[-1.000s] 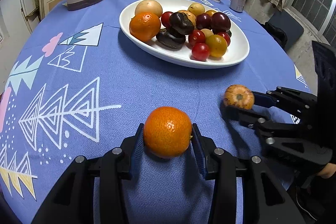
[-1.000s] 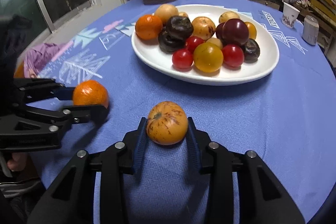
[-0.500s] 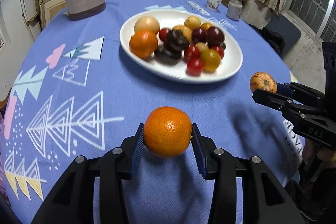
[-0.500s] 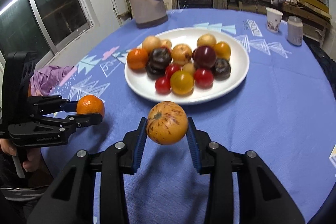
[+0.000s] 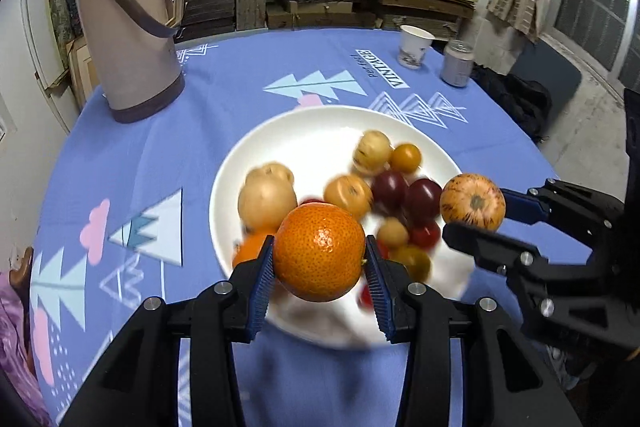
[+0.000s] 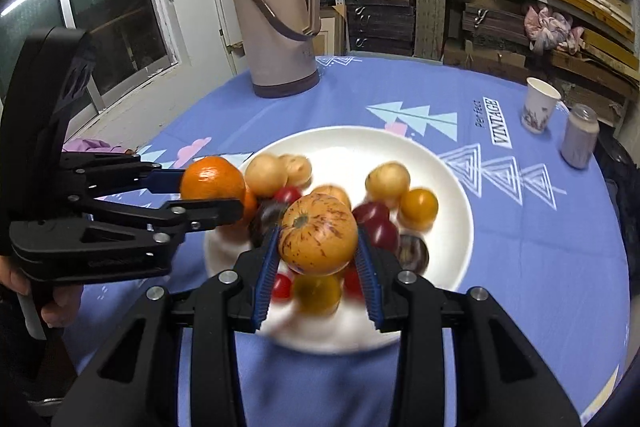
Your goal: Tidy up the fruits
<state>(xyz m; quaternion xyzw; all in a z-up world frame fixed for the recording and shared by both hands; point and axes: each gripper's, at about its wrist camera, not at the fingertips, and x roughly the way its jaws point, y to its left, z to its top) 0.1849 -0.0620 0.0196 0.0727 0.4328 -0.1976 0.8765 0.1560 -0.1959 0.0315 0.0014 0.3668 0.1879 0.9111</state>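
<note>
Left wrist view, landmark: the white plate [image 5: 240, 187] of fruit, taken as the reference for every place below
Flask: a tall beige flask [image 5: 128, 27] with a dark strap stands upright on the blue patterned tablecloth [image 5: 120, 167], well beyond the plate's far left rim
Left gripper [image 5: 320, 263]: narrow, its blue ribbed pads pressed on both sides of an orange [image 5: 318, 251], which hangs above the plate's near edge
Fruit on the plate: pale yellow, dark red, small red and amber pieces heaped toward the plate's right half, partly blurred
Paper cup [image 5: 414, 45]: upright, beyond the plate's far right rim
Can [image 5: 458, 63]: upright, just right of the cup, farther from the plate
Right gripper [image 5: 480, 215]: comes in from the right, closed on a speckled fruit [image 5: 472, 207] held above the plate's right rim
Right wrist view, left gripper [image 6: 216, 193]: reaches in from the left, a person's hand [image 6: 60, 303] on its handle, the orange [image 6: 212, 179] gripped over the plate's [image 6: 452, 195] left rim
Right gripper [image 6: 318, 247]: narrow, pads clamped on the speckled fruit [image 6: 318, 235], orange-yellow with reddish flecks, above the near middle of the plate
Cup [image 6: 538, 109] and can [image 6: 580, 137]: to the far right of the plate, apart from it
</note>
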